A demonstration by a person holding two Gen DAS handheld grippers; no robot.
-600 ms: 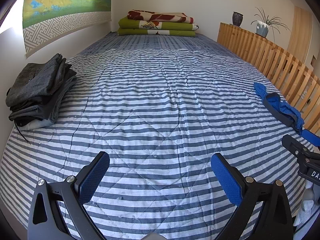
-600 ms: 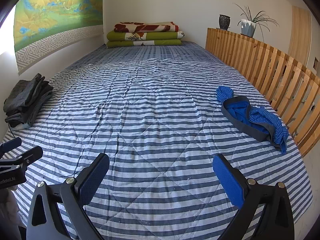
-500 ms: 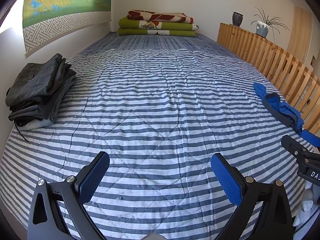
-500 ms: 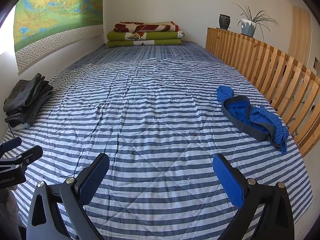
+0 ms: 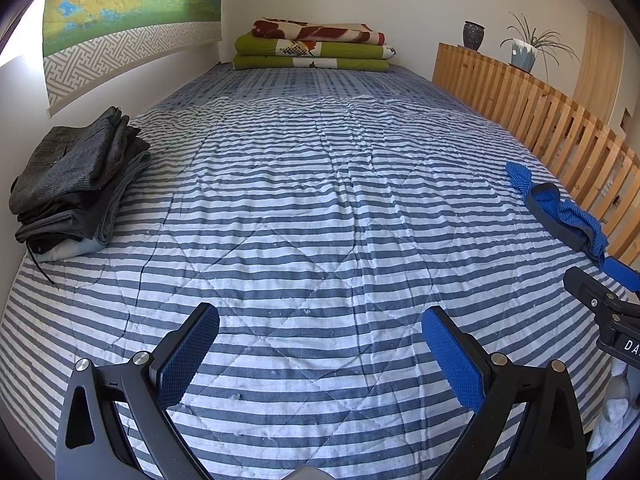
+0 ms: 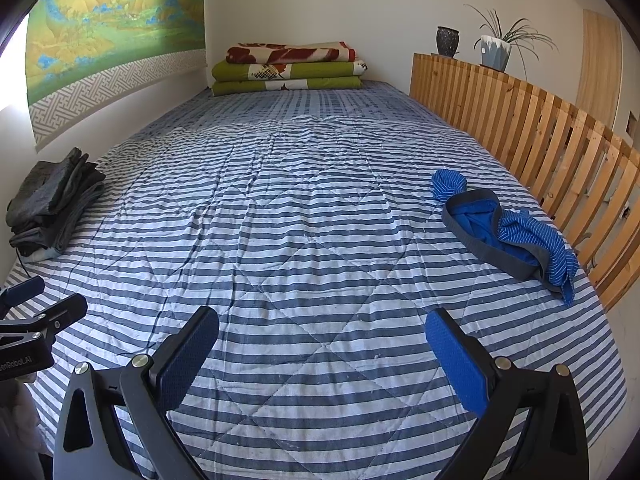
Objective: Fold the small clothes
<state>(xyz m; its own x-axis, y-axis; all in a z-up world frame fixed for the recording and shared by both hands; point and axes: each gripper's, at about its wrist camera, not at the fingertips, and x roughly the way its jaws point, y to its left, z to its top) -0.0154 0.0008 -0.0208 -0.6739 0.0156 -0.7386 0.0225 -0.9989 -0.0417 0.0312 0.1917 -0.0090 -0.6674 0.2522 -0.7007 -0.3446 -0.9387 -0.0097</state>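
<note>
- The blue garment lies crumpled on the striped bed, just beside the wooden rail.
- It looks light, soft and floppy; I judge the grey waistband the firmest place to pinch.
- Left claw and right claw both gape wide, empty, well short of the rail.

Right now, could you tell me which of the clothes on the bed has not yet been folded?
The blue striped garment with the grey waistband, lying crumpled beside the wooden slatted rail. The grey clothes by the wall are stacked and folded.
</note>
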